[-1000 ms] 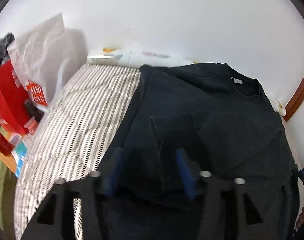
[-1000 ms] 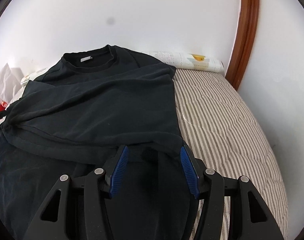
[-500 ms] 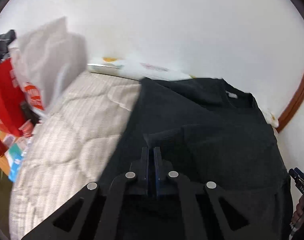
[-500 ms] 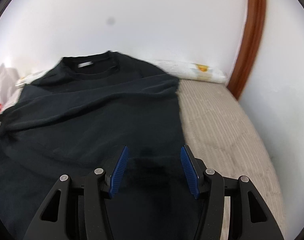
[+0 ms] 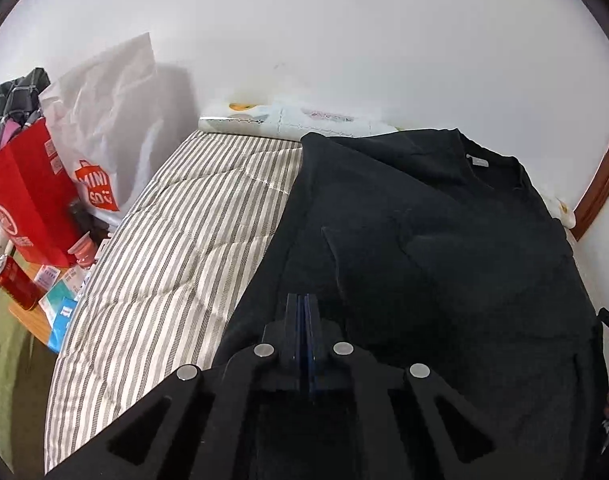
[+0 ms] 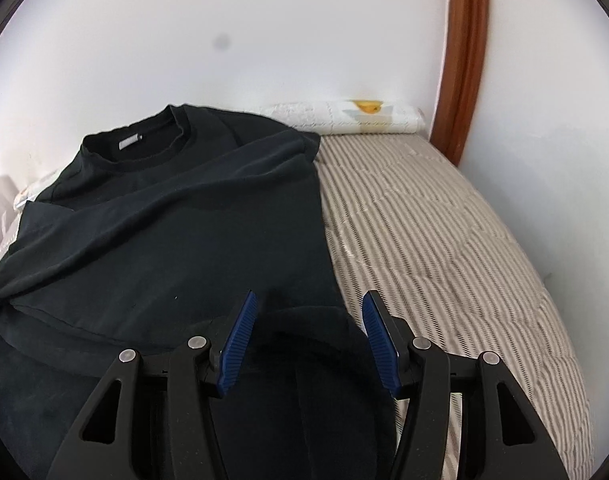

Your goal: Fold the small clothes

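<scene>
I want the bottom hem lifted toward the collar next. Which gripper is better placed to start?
Probably the left gripper: its jaws are shut low on the black T-shirt, apparently pinching fabric. The right gripper hangs open over the shirt's right edge, gripping nothing.

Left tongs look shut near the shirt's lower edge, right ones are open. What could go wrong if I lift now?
1. The left tongs are shut, but black fabric hides whether they caught the black T-shirt; a lift may come up empty.
2. The right tongs stand open over the hem, so lifting would raise at most one side and skew the fold.
3. The sleeves already folded inward may slip open on the striped mattress.
</scene>
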